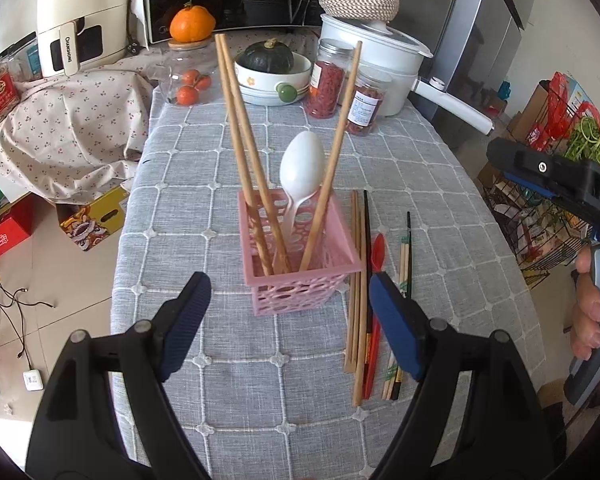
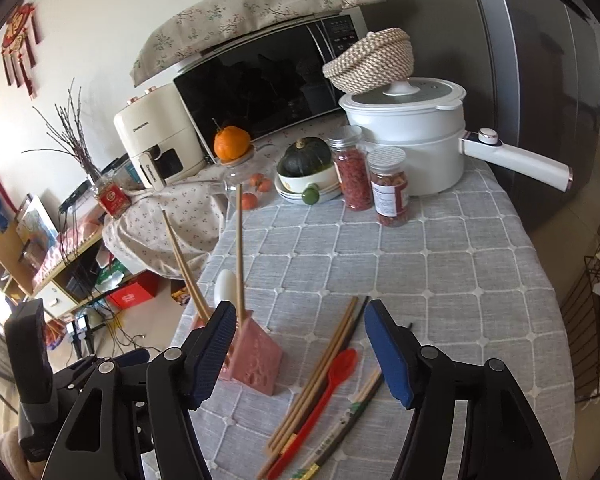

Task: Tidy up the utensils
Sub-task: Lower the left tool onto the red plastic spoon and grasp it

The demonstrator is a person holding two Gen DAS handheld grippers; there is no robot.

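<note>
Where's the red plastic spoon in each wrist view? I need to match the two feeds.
Left wrist: red plastic spoon lies right of the pink perforated holder, partly behind the left gripper.
Right wrist: the spoon lies bottom centre, between the fingers of the right gripper.
Shared landmark: the holder.

At the table's far end, a white electric pot (image 2: 412,148) under a woven basket (image 2: 370,65) stands right of two goji jars (image 2: 350,168) and a bowl-held green squash (image 2: 306,157), a microwave (image 2: 268,84) behind.
</note>
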